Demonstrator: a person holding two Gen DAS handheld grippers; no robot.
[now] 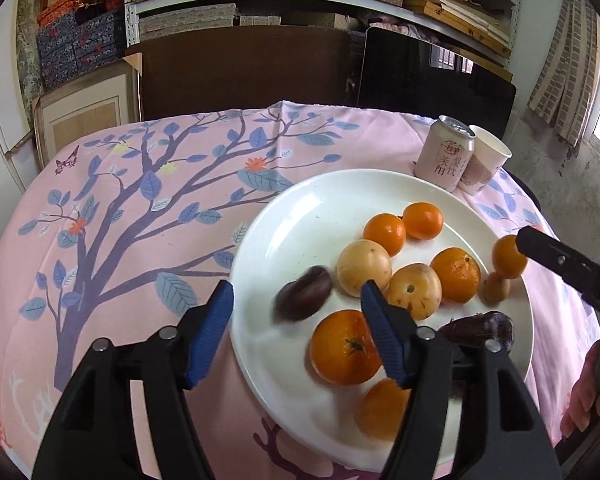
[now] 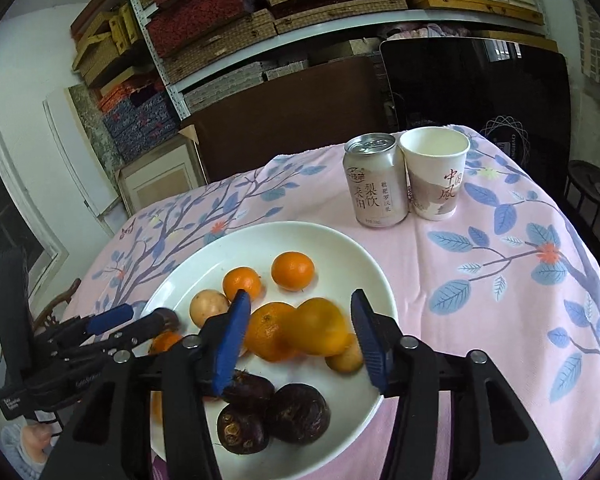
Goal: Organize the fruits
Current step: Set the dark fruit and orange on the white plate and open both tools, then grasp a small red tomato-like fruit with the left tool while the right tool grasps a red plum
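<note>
Dropping fruit onto the white plate (image 1: 300, 216) looks to be the step in hand, and both claws stand spread with nothing pinched. Nearest the left gripper (image 1: 296, 332), a dark brown fruit (image 1: 303, 293) shows blurred above the plate's left side, apparently falling or rolling between the blue pads (image 1: 210, 334); just beyond lie a large orange (image 1: 346, 347) and two pale yellow fruits (image 1: 364, 267). Between the spread fingers of the right gripper (image 2: 300, 340), an orange (image 2: 320, 326) is likewise smeared, probably just let go above the plate, though the blur makes it hard to say whether it has landed. Three dark fruits (image 2: 296, 412) sit at the near rim in the right wrist view, and small tangerines (image 2: 292, 271) lie farther back.

To do this well, keep both claws wide and draw them back gently, so that no finger knocks the round fruit toward the rim. Watch the small fruit (image 1: 495, 289) near the right edge; it could roll off. Farther away, a drink can (image 2: 374, 182) and paper cup (image 2: 436, 172) stand touching on the pink tablecloth (image 2: 500, 280), well apart from the plate.
</note>
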